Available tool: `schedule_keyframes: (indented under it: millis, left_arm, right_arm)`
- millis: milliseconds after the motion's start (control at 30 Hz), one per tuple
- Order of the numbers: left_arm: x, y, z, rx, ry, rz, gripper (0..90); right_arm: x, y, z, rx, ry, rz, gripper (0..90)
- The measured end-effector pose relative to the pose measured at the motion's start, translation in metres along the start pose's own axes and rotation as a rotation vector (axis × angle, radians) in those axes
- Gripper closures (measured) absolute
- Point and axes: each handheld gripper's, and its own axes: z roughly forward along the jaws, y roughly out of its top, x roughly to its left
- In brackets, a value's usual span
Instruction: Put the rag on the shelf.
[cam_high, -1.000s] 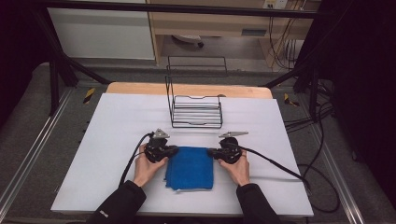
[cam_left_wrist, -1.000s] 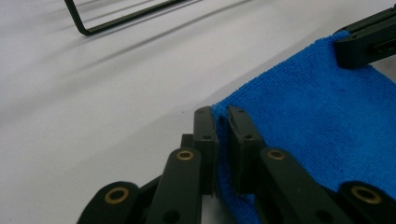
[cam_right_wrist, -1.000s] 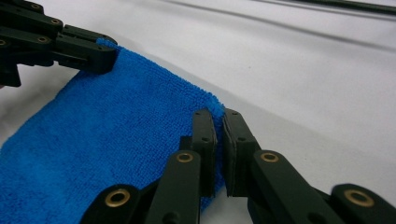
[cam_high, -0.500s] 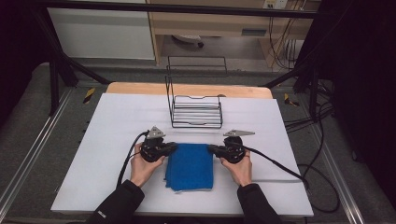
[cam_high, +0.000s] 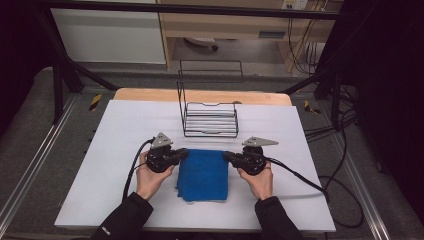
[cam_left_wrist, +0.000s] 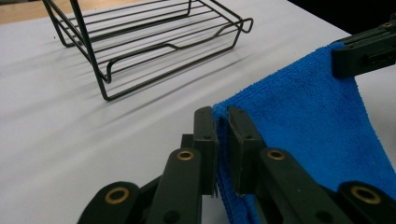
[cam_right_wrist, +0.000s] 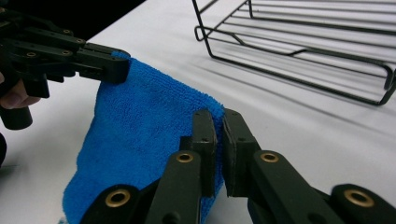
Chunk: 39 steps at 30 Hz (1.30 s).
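the wire rack (cam_high: 210, 119) stands just beyond the cloth (cam_high: 204, 174), its tall back frame blocking the far middle of the table (cam_high: 115, 130). bare table lies open to left and right of rack and cloth, and along the near edge.

No text, brand or number can be read anywhere. The left sleeve (cam_high: 106, 230), below the left gripper (cam_high: 183, 153), carries a small pale mark too blurred to make out. A bluish label (cam_high: 272, 34) on the wooden shelf (cam_high: 235, 25) far beyond both grippers is likewise illegible.
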Motion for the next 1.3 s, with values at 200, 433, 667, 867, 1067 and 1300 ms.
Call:
schedule_keyframes:
  millis: [200,433,667,867,1067,1300]
  left_arm:
    - [-0.007,0.006,-0.007,-0.033,0.004,0.02,82.8]
    - [-0.013,0.013,-0.016,-0.085,0.003,0.036,82.8]
    - [-0.02,0.021,-0.025,-0.126,0.001,0.054,83.0]
    - [-0.023,0.026,-0.031,-0.148,0.002,0.061,83.2]
    - [-0.028,0.034,-0.037,-0.177,0.008,0.072,83.5]
    - [-0.029,0.044,-0.041,-0.217,0.012,0.072,83.7]
  right_arm:
    - [0.003,0.005,-0.009,-0.034,-0.005,-0.02,85.5]
    - [0.008,0.012,-0.02,-0.083,-0.011,-0.047,85.5]
    - [0.013,0.019,-0.031,-0.127,-0.02,-0.082,85.6]
    - [0.017,0.023,-0.038,-0.154,-0.021,-0.099,85.8]
    - [0.02,0.029,-0.044,-0.182,-0.026,-0.11,85.9]
    - [0.024,0.038,-0.053,-0.22,-0.038,-0.129,85.9]
